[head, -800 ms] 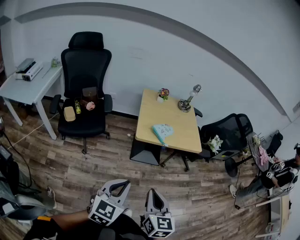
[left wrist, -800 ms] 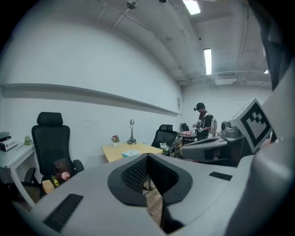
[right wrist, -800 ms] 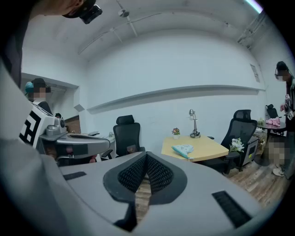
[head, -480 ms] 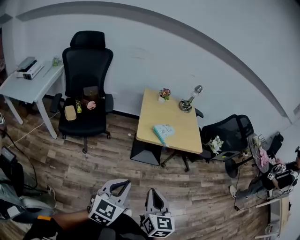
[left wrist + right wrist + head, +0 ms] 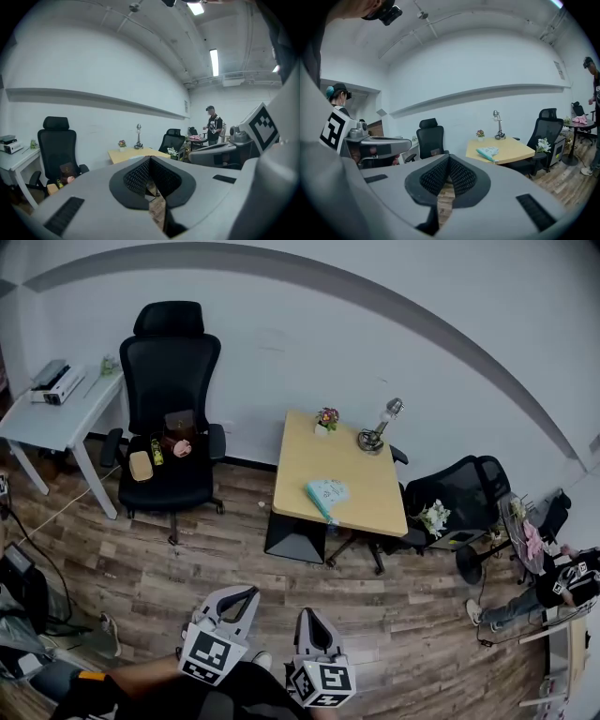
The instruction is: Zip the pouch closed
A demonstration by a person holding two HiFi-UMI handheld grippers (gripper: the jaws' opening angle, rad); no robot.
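Neither left gripper [image 5: 251, 593] nor right gripper [image 5: 307, 615] moved; floor [image 5: 169, 582] separates them from pouch [image 5: 326, 493].

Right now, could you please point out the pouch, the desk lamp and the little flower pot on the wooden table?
pouch [image 5: 326, 491], head view, middle of its teal face.
desk lamp [image 5: 369, 441], head view, its round base.
flower pot [image 5: 327, 417], head view, its blooms.

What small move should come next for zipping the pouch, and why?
Probably step toward the wooden table and bring both tools forward. The pouch lies on it, while the left tool and the right tool are shut, empty and far from it.
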